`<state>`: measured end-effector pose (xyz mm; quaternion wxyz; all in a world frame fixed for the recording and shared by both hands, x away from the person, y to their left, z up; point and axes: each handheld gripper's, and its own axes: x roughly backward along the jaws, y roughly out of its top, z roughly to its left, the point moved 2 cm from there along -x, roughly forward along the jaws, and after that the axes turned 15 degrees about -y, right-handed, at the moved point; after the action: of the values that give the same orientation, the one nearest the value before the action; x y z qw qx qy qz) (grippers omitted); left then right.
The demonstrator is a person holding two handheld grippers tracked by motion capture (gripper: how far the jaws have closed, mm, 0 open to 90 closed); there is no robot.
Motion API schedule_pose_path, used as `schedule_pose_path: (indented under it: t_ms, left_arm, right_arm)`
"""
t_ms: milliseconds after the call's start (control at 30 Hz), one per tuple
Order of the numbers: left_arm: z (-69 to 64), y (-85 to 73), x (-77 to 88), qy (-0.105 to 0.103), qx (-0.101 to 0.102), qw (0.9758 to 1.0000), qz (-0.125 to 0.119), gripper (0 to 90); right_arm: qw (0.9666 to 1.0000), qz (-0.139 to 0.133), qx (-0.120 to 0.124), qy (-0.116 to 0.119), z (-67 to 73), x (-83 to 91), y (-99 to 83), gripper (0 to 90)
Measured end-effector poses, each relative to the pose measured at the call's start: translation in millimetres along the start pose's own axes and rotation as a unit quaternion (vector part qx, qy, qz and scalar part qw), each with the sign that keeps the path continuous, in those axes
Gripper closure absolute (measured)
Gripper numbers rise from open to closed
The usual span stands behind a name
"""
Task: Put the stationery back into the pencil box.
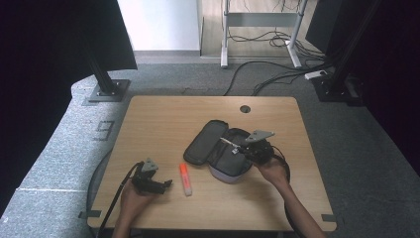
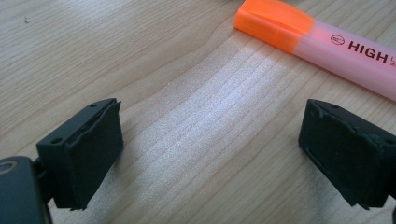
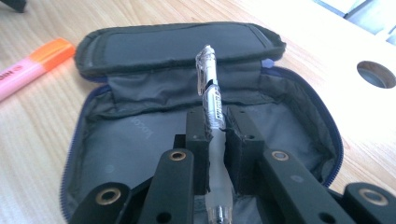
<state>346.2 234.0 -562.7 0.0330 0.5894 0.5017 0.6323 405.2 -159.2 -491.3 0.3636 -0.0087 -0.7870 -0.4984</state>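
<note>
An open dark pencil case lies in the middle of the wooden table, its lid flipped back to the left. My right gripper is over the case's open compartment, shut on a clear pen that sticks out past its jaws over the grey lining. An orange highlighter lies left of the case. My left gripper rests on the table just left of the highlighter, jaws wide open with bare wood between them.
A round cable hole sits near the table's far edge. Beyond the table, cables run across the grey floor, with stand bases at the left and right.
</note>
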Motion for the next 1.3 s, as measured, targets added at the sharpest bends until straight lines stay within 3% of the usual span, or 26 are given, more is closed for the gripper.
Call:
schedule_pose_path:
  t_ms: [233,500,1300]
  left_arm:
    - [0.0,0.0,0.1,0.0,0.0,1.0,0.0,6.1]
    - [0.0,0.0,0.1,0.0,0.0,1.0,0.0,6.1]
    - [0.0,0.0,0.1,0.0,0.0,1.0,0.0,6.1]
  right_arm:
    - [0.9997,0.017,-0.004,-0.015,-2.9,-12.0,-5.4,78.6]
    - [0.9992,0.037,-0.004,-0.014,-0.1,-26.2,-13.4,78.6]
    - [0.9975,0.062,-0.006,0.032,13.4,-40.7,-21.0,76.6]
